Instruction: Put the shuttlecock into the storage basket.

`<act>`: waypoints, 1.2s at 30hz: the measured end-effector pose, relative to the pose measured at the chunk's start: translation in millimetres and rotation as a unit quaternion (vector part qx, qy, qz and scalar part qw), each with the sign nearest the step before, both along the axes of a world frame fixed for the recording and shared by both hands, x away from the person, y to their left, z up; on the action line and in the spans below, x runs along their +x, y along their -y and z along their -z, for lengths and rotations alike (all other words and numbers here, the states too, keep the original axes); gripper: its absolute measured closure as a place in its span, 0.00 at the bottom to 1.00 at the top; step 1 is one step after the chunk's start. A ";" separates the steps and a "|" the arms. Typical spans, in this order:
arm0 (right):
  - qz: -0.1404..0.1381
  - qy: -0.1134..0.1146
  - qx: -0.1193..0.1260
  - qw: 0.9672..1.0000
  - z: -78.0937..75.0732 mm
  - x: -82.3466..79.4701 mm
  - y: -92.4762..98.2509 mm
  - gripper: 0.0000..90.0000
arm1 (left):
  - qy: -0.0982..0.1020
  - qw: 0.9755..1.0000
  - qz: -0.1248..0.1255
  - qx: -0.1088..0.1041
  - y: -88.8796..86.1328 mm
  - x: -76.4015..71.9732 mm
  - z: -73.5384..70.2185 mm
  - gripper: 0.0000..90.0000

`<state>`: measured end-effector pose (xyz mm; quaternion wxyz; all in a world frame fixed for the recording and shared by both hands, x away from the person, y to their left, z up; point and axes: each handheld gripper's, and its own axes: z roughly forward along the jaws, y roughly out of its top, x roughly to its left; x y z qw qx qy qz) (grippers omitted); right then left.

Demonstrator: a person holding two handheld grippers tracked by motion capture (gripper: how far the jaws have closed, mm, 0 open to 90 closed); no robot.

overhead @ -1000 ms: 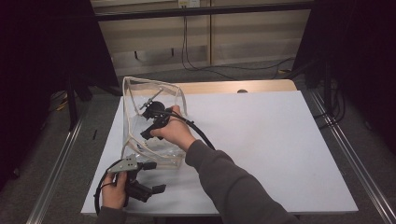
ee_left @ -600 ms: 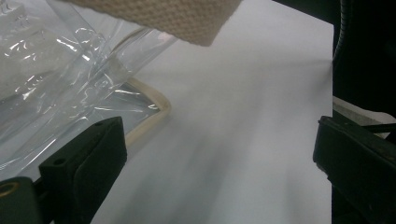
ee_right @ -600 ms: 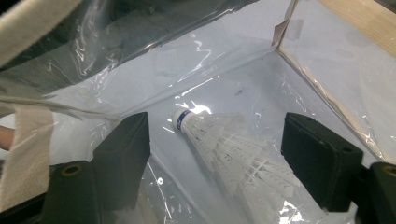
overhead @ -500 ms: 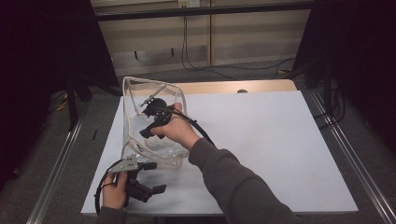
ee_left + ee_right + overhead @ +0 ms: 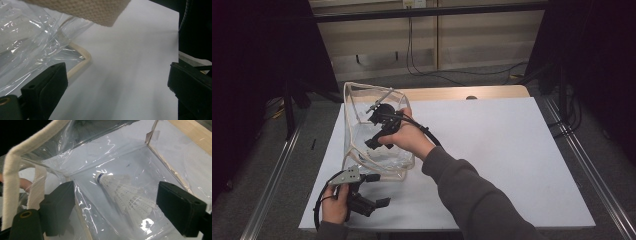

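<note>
A clear plastic bag (image 5: 377, 132) with cream cloth edging stood on the white table (image 5: 512, 160), near its far left corner. The right gripper (image 5: 382, 127) reached down into the bag's open mouth, the person's right hand (image 5: 409, 140) wrapped round it and a black cable looping back over the wrist. Its jaws had just been opening and stood wide apart with nothing pressed between them. In the right gripper view a white shuttlecock (image 5: 122, 192) lay on its side on the bottom of the bag, between the two black jaws but clear of both, its cork end pointing away from the camera. The left gripper (image 5: 374, 197) rested low on the table at the near left edge, just in front of the bag, held in the left hand (image 5: 334, 205). Its jaws were spread wide and gripped nothing, with bare table between them and the bag's lower corner (image 5: 82, 53) just beside one jaw.
</note>
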<state>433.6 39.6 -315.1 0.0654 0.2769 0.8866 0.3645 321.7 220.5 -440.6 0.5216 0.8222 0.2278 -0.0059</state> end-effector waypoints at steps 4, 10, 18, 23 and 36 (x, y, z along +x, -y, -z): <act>-0.004 0.000 0.000 1.000 -2.2 -3.0 3.5 0.16 | 0.001 1.000 0.000 0.001 -0.1 0.1 0.1 0.03; -0.005 -0.003 0.005 1.000 -5.3 -5.8 8.9 0.15 | 0.002 1.000 0.000 0.001 0.1 0.5 -0.1 0.03; -0.009 -0.001 0.016 1.000 -12.2 -10.6 14.6 0.13 | 0.003 1.000 -0.001 0.000 0.0 -0.2 -1.2 0.03; -0.015 -0.005 0.017 1.000 -13.1 -13.4 19.6 0.11 | 0.004 1.000 -0.002 0.004 0.4 -0.5 -1.8 0.03; -0.024 -0.002 0.025 0.999 -18.6 -20.6 29.4 0.09 | 0.006 1.000 -0.001 0.003 2.2 -1.5 -2.5 0.03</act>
